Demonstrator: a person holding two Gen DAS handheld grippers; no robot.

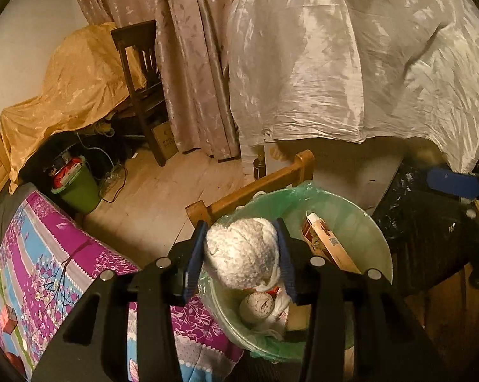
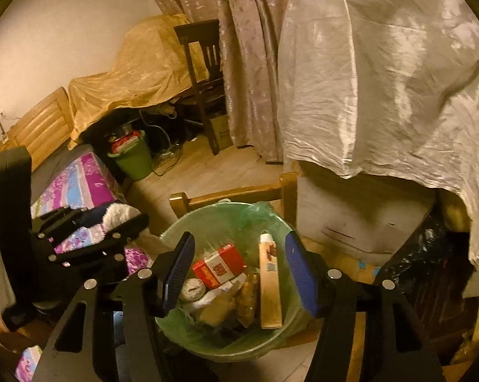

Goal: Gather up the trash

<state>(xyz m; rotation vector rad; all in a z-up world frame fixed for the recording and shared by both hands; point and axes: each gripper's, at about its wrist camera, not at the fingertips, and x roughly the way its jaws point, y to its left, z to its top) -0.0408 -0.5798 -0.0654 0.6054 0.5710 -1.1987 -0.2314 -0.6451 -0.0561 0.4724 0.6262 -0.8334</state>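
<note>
I am holding the left gripper (image 1: 242, 251) over the lined bin (image 1: 360, 222), its jaws pinching a crumpled white wad (image 1: 242, 251) just above the rim so it can drop in. I am hovering the right gripper (image 2: 239, 270) over the same bin, jaws spread and empty. A tall carton (image 2: 269, 283) and red box (image 2: 218, 265) are crowding the bin, a wooden chair (image 2: 233, 195) just behind
</note>
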